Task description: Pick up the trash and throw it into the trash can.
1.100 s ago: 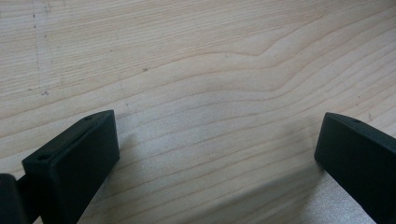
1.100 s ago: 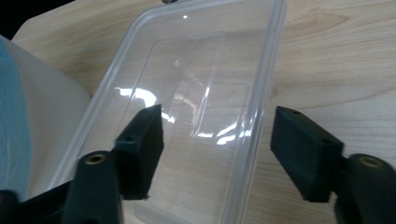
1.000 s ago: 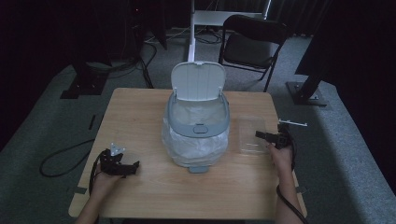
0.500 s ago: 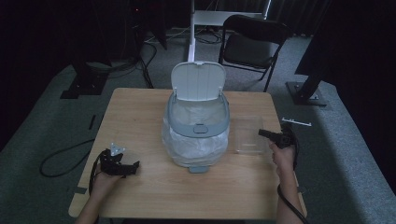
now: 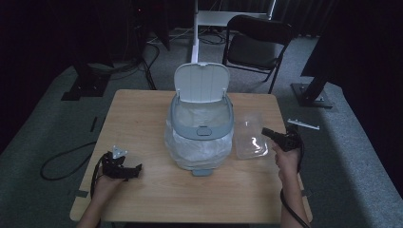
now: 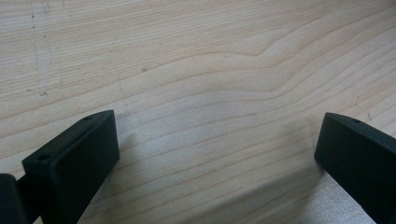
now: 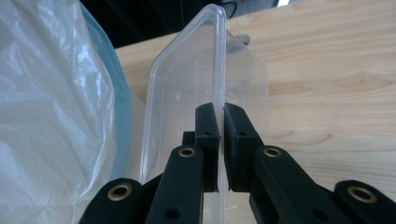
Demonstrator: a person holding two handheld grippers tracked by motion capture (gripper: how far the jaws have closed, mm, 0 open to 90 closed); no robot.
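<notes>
the right gripper (image 7: pixel 218 140) has just closed its jaws on the rim of the clear rectangular plastic tray (image 5: pixel 250 137), at three o'clock of the lined grey bin (image 5: pixel 202 130), ready for lifting, while the left gripper (image 5: pixel 124 169) rests wide open, empty.

The high view looks forward and down over the whole worktop (image 5: pixel 142 114). Each claw view sits close above that same wood, the right one beside the clear tray (image 7: pixel 205 70).

bin (image 5: pixel 201 130) sits mid-table (image 5: pixel 142 114), lid up at the back; clear tray (image 5: pixel 250 137) just to its right, right gripper (image 5: pixel 267 133) on its edge; left gripper (image 5: pixel 135 169) near the front-left corner.
</notes>
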